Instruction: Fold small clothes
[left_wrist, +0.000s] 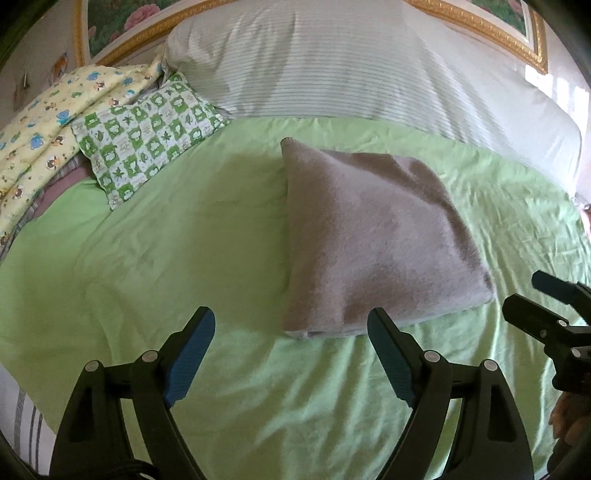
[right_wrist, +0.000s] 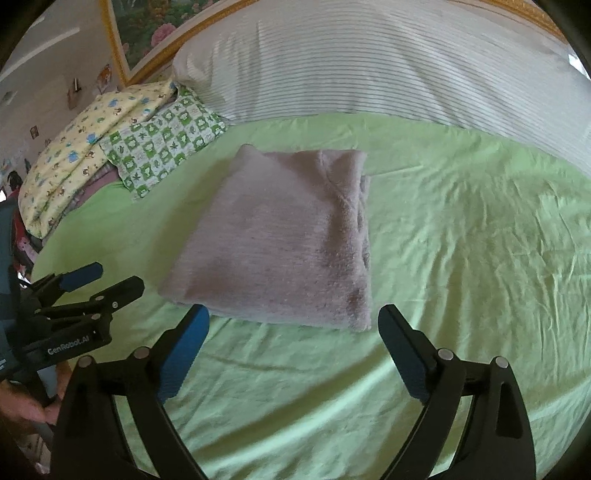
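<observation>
The left gripper (left_wrist: 291, 325) has its two black fingers with blue pads spread wide apart, and nothing sits between them; only the green sheet (left_wrist: 177, 236) shows in the gap. The right gripper (right_wrist: 293, 321) stands just as wide, also empty, hovering over the same sheet. Each tool shows at the edge of the other's view: the right one far to the right of the left tool, the left one far to the left of the right tool, where a hand (right_wrist: 26, 406) grips its handle.

Just ahead of both pairs of fingertips lies the folded grey garment (left_wrist: 373, 236), a fuzzy, thick rectangle resting flat on the sheet. From the left tool it sits ahead and slightly to the right, its near edge close to the right finger. From the right tool it sits ahead and slightly left, its near edge just past the fingertips, apart from them.

Farther ahead and to the left lie a green checked pillow (left_wrist: 147, 136) and a yellow patterned quilt (left_wrist: 48, 125). Beyond the garment a large white striped pillow (left_wrist: 369, 66) spans the bed, with a gold picture frame (left_wrist: 480, 22) behind it.
</observation>
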